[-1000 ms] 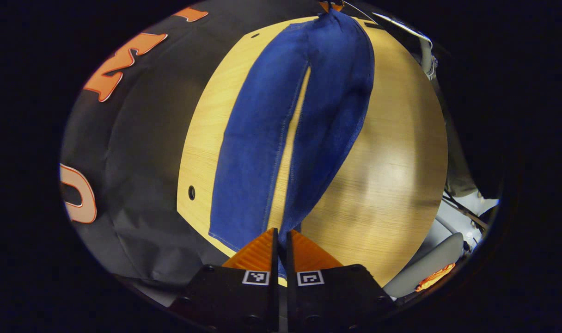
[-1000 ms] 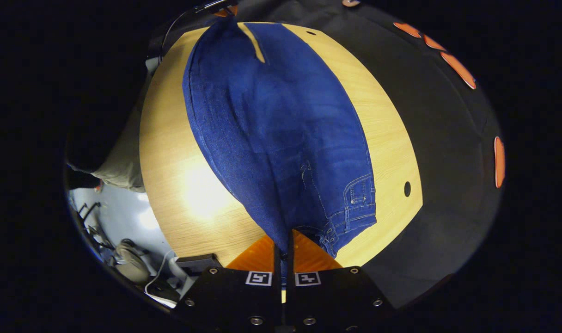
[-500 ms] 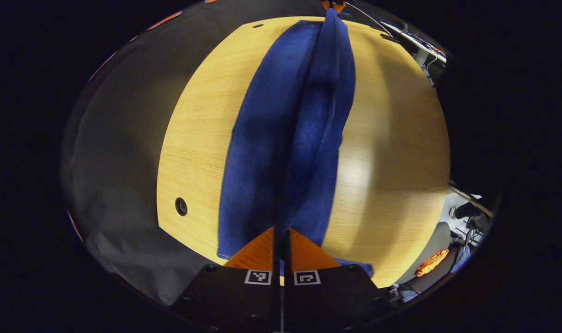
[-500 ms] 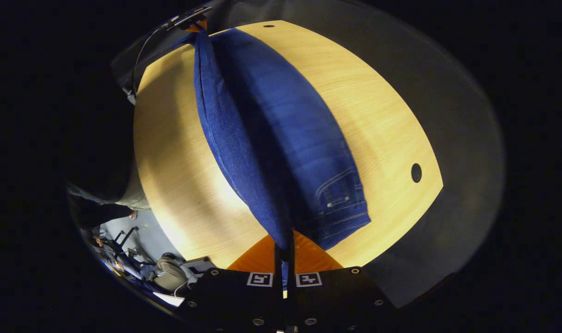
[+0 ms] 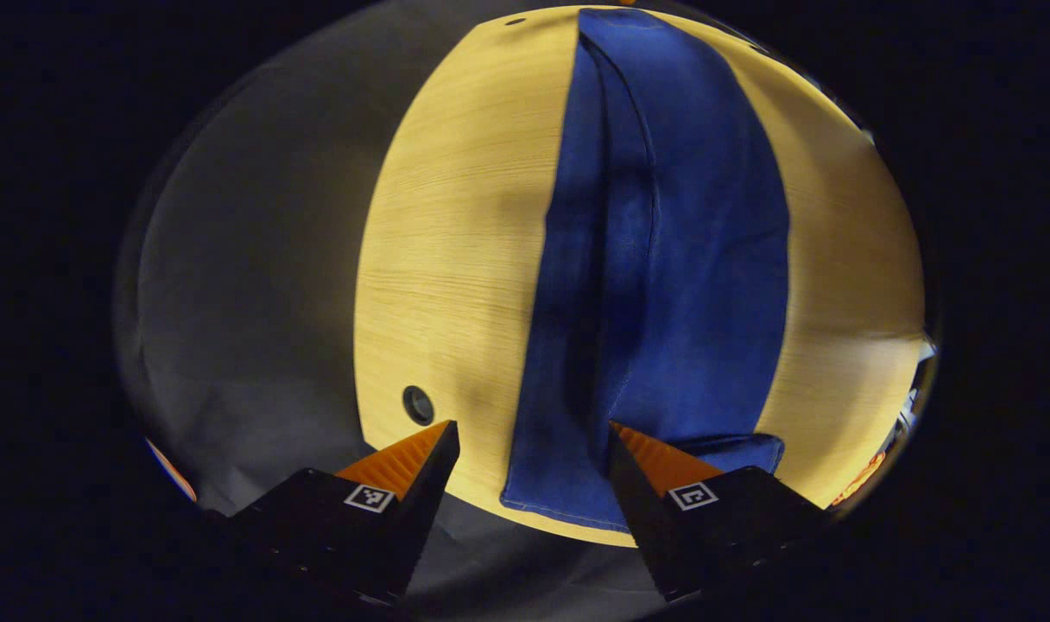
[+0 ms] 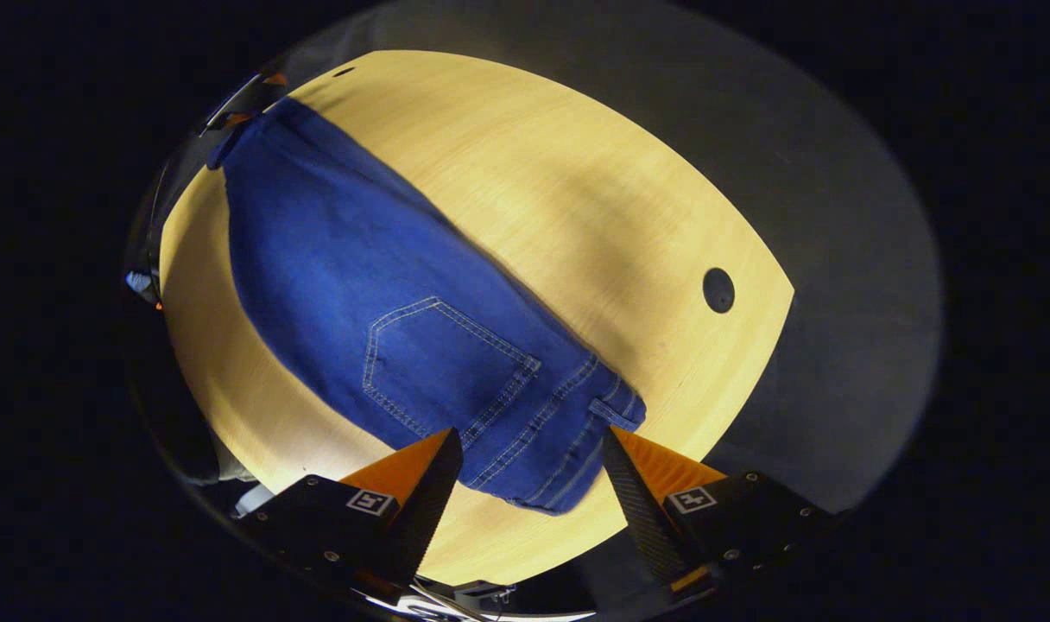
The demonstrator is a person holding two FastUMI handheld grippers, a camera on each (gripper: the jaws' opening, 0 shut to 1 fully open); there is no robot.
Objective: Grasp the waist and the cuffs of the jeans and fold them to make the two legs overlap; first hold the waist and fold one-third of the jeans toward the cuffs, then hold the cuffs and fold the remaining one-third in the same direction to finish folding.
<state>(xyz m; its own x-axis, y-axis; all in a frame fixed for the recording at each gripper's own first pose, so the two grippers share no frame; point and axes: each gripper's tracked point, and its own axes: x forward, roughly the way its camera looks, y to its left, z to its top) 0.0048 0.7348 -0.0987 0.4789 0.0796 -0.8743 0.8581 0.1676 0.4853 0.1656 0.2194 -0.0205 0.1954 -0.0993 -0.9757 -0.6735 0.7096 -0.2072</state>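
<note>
In the left gripper view we see the left gripper [image 5: 534, 445] spread wide, its two fingers standing apart at about 7 and 5 o'clock with nothing between them. Between and beyond them the jeans [image 5: 663, 259] lie on the wooden table [image 5: 456, 242], the legs laid one over the other and running from the cuffs [image 5: 568, 501] at 6 o'clock up towards 12 o'clock. The far end is cut off at the top edge. A dark crease runs down the middle of the cloth; we think it marks the edge of the upper leg, though the shade there makes it hard to tell. A second cuff corner [image 5: 749, 447] peeps out at 4 o'clock. A round hole [image 5: 418, 404] in the table sits at 8 o'clock.

In the right gripper view the right gripper [image 6: 532, 442] is likewise wide, gripping nothing. The waist [image 6: 568, 449] of the jeans lies flat between its fingers at 6 o'clock, a back pocket [image 6: 439, 363] facing up. The legs stretch off to 10 o'clock, where their end is small and dim.
</note>
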